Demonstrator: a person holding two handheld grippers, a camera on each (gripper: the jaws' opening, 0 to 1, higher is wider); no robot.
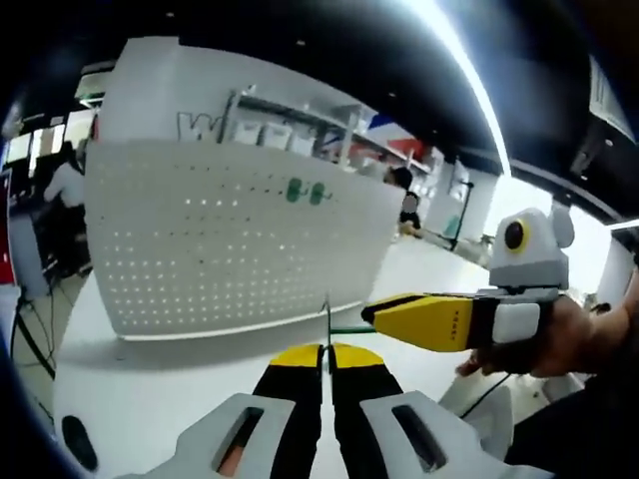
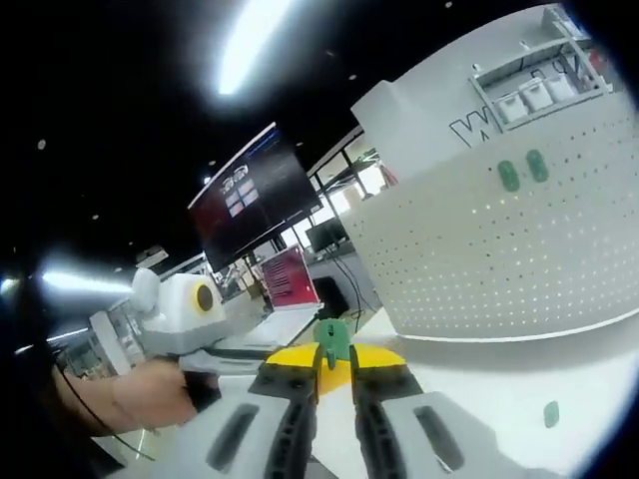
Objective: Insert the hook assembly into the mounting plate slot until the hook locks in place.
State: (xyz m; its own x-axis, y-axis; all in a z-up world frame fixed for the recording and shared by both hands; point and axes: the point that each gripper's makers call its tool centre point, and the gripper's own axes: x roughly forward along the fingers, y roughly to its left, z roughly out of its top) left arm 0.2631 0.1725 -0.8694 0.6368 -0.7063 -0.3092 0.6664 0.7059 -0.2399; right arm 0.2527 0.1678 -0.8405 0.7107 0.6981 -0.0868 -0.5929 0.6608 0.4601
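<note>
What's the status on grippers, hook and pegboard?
Left gripper shut on thin hook wire. Right gripper shut on green hook piece. Pegboard ahead, two green clips on it. Hook not inserted; path clear.

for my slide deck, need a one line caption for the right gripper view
Right hand-held gripper shut on a green hook, facing the white pegboard.

Green hook (image 2: 332,339) in tongs, pegboard (image 1: 230,239) upright.
</note>
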